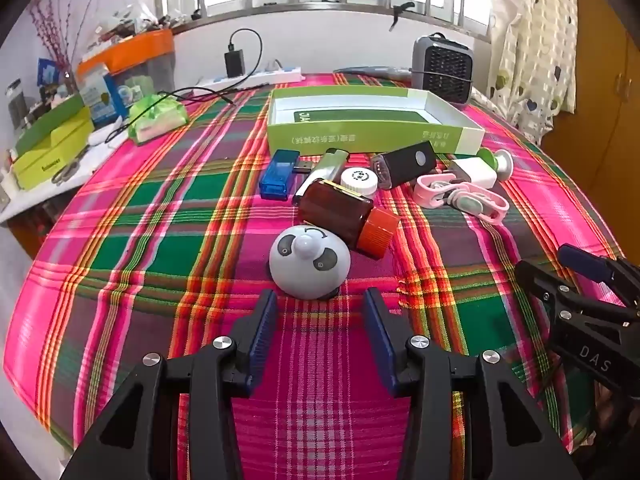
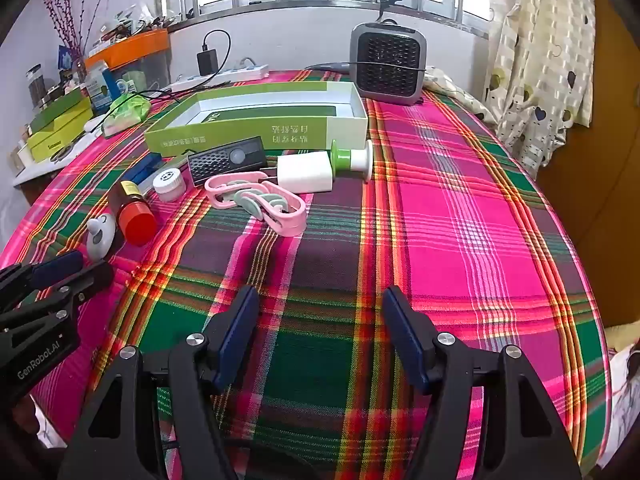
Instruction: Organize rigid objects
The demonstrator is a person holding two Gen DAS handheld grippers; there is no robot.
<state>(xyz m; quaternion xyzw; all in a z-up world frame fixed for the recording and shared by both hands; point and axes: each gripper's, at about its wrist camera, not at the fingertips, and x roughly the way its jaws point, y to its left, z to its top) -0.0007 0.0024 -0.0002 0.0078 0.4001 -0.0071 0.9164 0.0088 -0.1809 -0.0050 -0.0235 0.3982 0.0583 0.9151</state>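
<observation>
Both jaws are standing released, gripping nothing. Left gripper (image 1: pixel 320 312) is tilting down toward the panda (image 1: pixel 309 262) at twelve o'clock; right gripper (image 2: pixel 320 308) is hovering over bare cloth (image 2: pixel 460 200).

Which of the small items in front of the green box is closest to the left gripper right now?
The panda-faced white dome, just ahead of the left gripper; the orange-capped brown bottle and the rest lie farther back.
</observation>
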